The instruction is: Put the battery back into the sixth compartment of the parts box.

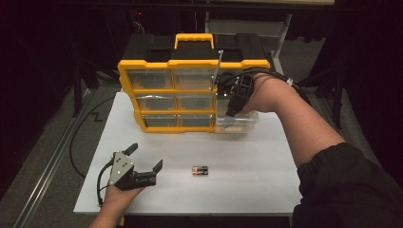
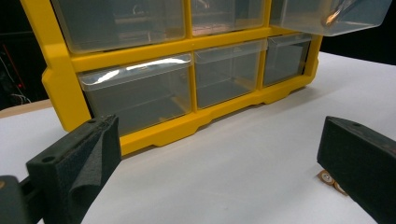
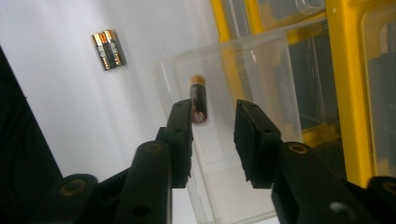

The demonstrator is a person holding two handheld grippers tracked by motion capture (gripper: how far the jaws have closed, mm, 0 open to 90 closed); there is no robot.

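A yellow organiser (image 1: 124, 76) with clear drawers stands at the back of the white table (image 1: 266, 185). One clear drawer (image 1: 247, 122) is pulled out at its lower right. My right gripper (image 1: 231, 110) points down into that drawer (image 3: 261, 60); the jaws of the right gripper (image 3: 212, 116) stand apart with nothing between them. A single battery (image 3: 198, 97) lies in the drawer just past one fingertip. A pair of batteries (image 1: 200, 170) lies on the table. My left gripper (image 1: 145, 156) rests open to their left, and in its view (image 2: 219, 140) the pair (image 2: 327, 178) peeks out beside one jaw.
The organiser's black top and yellow handle (image 1: 193, 39) rise behind the drawers. Cables (image 1: 76, 142) trail off the table's left side. The table's left edge drops to a metal rail (image 1: 52, 156). The person's right forearm (image 1: 309, 123) reaches across the right half.
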